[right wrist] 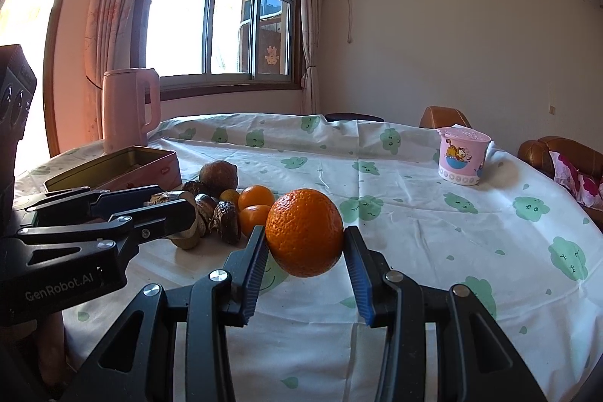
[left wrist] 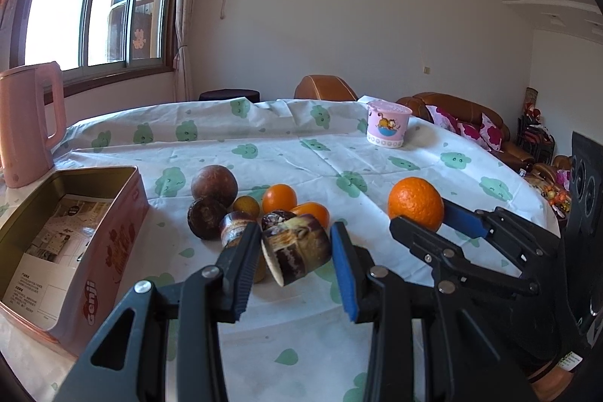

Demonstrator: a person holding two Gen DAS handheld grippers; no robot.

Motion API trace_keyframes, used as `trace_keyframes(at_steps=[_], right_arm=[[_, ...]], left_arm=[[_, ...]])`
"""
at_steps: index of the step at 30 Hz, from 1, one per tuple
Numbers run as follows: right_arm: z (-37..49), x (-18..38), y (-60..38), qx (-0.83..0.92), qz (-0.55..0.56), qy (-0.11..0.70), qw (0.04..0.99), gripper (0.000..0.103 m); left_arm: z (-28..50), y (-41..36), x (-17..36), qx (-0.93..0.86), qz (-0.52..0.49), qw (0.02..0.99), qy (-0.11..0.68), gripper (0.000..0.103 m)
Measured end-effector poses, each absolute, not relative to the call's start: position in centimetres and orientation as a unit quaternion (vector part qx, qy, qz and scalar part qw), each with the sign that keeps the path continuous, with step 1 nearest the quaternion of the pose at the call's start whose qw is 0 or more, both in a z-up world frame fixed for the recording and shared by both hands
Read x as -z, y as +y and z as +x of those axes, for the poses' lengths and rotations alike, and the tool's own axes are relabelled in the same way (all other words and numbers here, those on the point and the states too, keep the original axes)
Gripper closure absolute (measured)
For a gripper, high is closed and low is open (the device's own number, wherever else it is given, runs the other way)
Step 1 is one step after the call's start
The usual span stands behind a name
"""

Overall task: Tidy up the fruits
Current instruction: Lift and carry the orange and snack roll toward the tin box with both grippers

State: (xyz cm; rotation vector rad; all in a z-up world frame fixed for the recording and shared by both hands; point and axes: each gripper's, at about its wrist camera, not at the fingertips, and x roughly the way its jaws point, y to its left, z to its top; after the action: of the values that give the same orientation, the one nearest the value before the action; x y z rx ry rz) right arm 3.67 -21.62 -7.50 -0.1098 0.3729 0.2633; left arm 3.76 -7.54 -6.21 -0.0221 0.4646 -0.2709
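My left gripper (left wrist: 296,247) is shut on a dark brown, cut-ended fruit piece (left wrist: 296,251) and holds it just above the tablecloth, in front of a pile of fruit: a big brown round fruit (left wrist: 213,186), smaller dark ones (left wrist: 203,217) and small oranges (left wrist: 279,198). My right gripper (right wrist: 306,243) is shut on a large orange (right wrist: 304,232), lifted off the table to the right of the pile. That orange also shows in the left wrist view (left wrist: 415,208). An open pink tin box (left wrist: 71,243) lies at the left.
A pink kettle (left wrist: 28,127) stands behind the tin at the far left. A pink cartoon cup (left wrist: 388,124) stands at the back right of the table (left wrist: 377,168). Brown sofas (left wrist: 463,112) lie beyond the table's far edge.
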Motion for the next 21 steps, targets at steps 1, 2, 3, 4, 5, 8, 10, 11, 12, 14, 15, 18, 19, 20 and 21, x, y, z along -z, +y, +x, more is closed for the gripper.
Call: trace_keyframes(at_steps=[1, 2, 3, 4, 5, 8, 10, 11, 12, 14, 15, 18, 19, 20, 21], right_arm=[[3.6, 7.5, -21.6, -0.131, -0.056, 0.183, 0.973, 0.06], [3.5, 7.5, -21.6, -0.13, -0.057, 0.18, 0.973, 0.06], [3.5, 7.5, -21.5, -0.13, -0.058, 0.178, 0.974, 0.06], [3.4, 7.5, -21.5, -0.13, -0.059, 0.177, 0.974, 0.06], [3.4, 7.5, -21.5, -0.13, -0.059, 0.176, 0.974, 0.06], [3.5, 7.4, -21.5, -0.129, -0.058, 0.177, 0.974, 0.06], [3.5, 7.4, -21.6, -0.129, -0.056, 0.179, 0.974, 0.06], [3.6, 7.4, -21.6, -0.129, -0.054, 0.18, 0.974, 0.06], [3.6, 7.4, -21.6, -0.13, -0.052, 0.182, 0.973, 0.06], [3.8, 7.3, -21.6, -0.132, -0.051, 0.184, 0.973, 0.06], [3.8, 7.2, -21.5, -0.133, -0.052, 0.184, 0.973, 0.06], [3.7, 6.7, -21.0, -0.138, -0.058, 0.18, 0.972, 0.06], [3.7, 6.6, -20.9, -0.141, -0.059, 0.179, 0.972, 0.06], [3.7, 6.4, -20.7, -0.143, -0.061, 0.177, 0.972, 0.06], [3.7, 6.2, -20.4, -0.146, -0.063, 0.175, 0.972, 0.06]], left_arm=[[3.7, -7.6, 6.2, 0.133, -0.01, 0.964, 0.228, 0.063], [3.7, -7.5, 6.2, 0.132, -0.009, 0.965, 0.227, 0.063], [3.6, -7.5, 6.1, 0.13, -0.008, 0.966, 0.225, 0.063], [3.6, -7.5, 6.1, 0.128, -0.006, 0.966, 0.223, 0.063], [3.5, -7.4, 6.0, 0.126, -0.005, 0.967, 0.221, 0.063], [3.4, -7.2, 5.9, 0.12, -0.002, 0.969, 0.218, 0.063], [3.4, -7.0, 5.8, 0.116, -0.001, 0.969, 0.218, 0.063], [3.4, -6.9, 5.8, 0.114, -0.002, 0.969, 0.217, 0.063], [3.4, -6.7, 5.7, 0.112, -0.003, 0.97, 0.217, 0.063], [3.3, -6.2, 5.5, 0.106, -0.005, 0.971, 0.216, 0.063], [3.3, -6.0, 5.5, 0.103, -0.006, 0.971, 0.215, 0.063], [3.3, -5.3, 5.2, 0.093, -0.008, 0.973, 0.212, 0.063], [3.3, -5.0, 5.1, 0.091, -0.01, 0.973, 0.212, 0.063], [3.3, -4.7, 5.1, 0.088, -0.012, 0.973, 0.211, 0.063], [3.3, -4.4, 5.0, 0.083, -0.013, 0.974, 0.21, 0.063]])
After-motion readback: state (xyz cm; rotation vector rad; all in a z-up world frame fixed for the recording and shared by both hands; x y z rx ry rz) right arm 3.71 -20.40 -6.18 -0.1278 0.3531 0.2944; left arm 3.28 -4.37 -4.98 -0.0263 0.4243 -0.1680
